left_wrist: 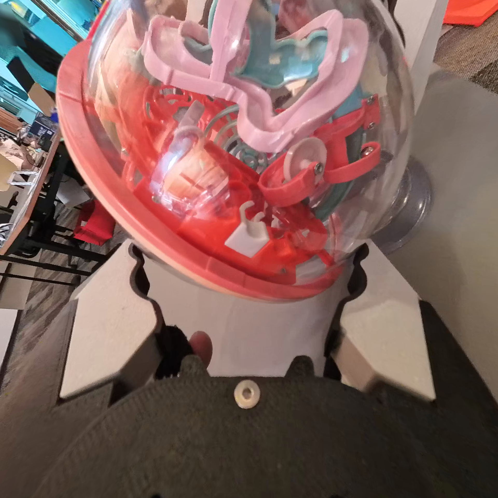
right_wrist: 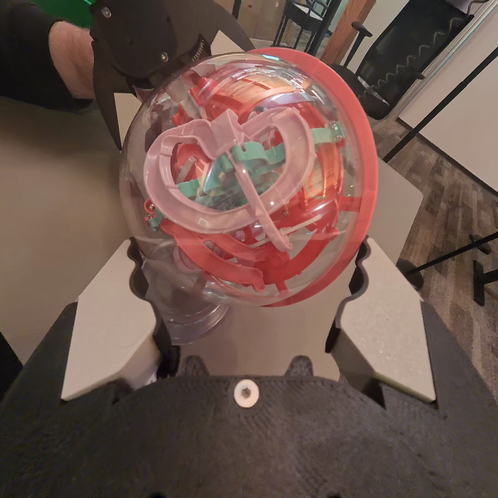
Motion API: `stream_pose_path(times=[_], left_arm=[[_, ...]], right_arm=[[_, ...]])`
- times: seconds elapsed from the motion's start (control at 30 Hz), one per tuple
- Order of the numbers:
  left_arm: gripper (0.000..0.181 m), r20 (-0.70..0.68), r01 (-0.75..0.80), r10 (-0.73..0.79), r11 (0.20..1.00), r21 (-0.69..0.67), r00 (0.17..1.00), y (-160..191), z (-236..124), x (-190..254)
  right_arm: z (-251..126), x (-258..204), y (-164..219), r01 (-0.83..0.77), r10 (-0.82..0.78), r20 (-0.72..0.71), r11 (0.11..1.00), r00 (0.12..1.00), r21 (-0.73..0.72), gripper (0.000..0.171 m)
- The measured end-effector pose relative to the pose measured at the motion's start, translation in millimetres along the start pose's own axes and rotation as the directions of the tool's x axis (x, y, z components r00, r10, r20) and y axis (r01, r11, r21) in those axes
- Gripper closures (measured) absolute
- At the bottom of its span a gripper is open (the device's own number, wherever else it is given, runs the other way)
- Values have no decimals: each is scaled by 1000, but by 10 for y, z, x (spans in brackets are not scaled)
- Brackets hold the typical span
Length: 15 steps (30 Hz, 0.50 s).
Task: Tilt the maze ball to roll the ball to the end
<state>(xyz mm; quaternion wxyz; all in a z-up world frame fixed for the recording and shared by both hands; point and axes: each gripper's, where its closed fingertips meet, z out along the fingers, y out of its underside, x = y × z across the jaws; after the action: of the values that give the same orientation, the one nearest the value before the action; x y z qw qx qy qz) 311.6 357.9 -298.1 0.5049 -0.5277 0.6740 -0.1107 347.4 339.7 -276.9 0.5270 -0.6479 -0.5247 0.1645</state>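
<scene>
Closest to us is the dark body of our left gripper (left_wrist: 244, 258), with its two white fingers (left_wrist: 107, 318) reaching forward. Its jaws are spread wide, and the maze ball (left_wrist: 242, 134) sits between the tips. The red ring (left_wrist: 151, 215) around the ball's middle rests right at the finger notches.

Our right gripper (right_wrist: 248, 258) looks much the same: jaws spread wide, hugging the maze ball (right_wrist: 242, 175) from the other side. From here the left gripper (right_wrist: 151, 48) shows behind the ball, with a person's hand (right_wrist: 67, 59) next to it. A clear stand (right_wrist: 194, 318) lies on the beige table (right_wrist: 54, 188) under the ball. We cannot tell if the ball still touches it.

Inside are pink tracks (right_wrist: 188, 167), red tracks (right_wrist: 231, 258) and teal bits (right_wrist: 248, 156). We think a tiny silver ball (left_wrist: 367, 152) sits in a red loop near one side.

We guess the ball is light, hard and hollow. The clear shell looks smooth and slippery, so it could slide out. It may crack if we squeeze hard. The red ring looks like the best place to hold, because it gives the fingers an edge to catch. We should tilt slowly and gently.
</scene>
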Motion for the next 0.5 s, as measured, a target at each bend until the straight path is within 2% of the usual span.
stream_pose_path(times=[0.5], left_arm=[[33, 17, -31, 30, 1000, 4, 999, -17, 37, 37]], right_arm=[[-32, -21, 43, 22, -22, -21, 999, 1000, 30, 19]])
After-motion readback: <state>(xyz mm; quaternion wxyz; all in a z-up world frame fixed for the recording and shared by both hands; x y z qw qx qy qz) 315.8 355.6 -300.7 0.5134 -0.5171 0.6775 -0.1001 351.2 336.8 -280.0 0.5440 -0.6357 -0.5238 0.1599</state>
